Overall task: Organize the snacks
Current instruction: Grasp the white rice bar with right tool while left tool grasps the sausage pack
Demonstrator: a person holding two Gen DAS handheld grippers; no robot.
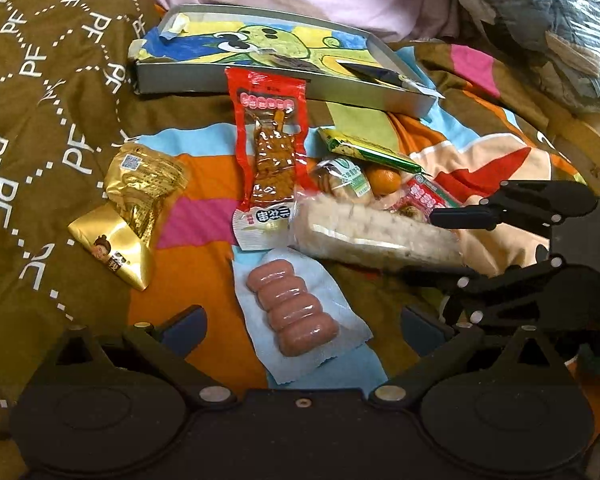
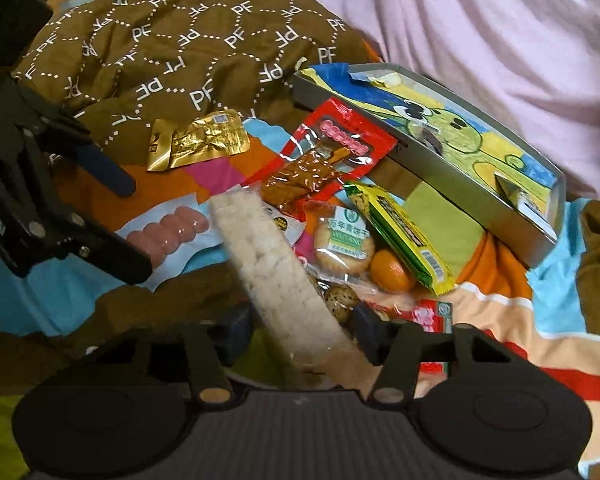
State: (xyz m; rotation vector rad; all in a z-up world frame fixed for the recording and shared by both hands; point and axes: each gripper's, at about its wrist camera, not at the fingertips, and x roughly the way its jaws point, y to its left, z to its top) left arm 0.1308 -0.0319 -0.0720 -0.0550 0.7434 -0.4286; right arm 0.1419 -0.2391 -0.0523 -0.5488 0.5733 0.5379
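- Between my right gripper's fingers sits the near end of the rice-cracker pack; the blue pads are pressed against its sides, so I read it as pinched, and the pack runs off toward 11 o'clock in the right wrist view.
- My judgement: the step is carrying this pack to the shallow box, which lies at about 1 o'clock, well apart from the fingers.
- To do it well I'd lift straight up first, since the far end lies over the red skewer packet and against the biscuit pack and could drag them.
- A long pack held by one end may droop; I'd move slowly and keep it level.
- My left gripper is spread wide with nothing in it, hovering over the sausage pack, which lies between its fingers at 12 o'clock.
- Off at 10 o'clock of the left gripper lies the gold packet, apart from the heap.
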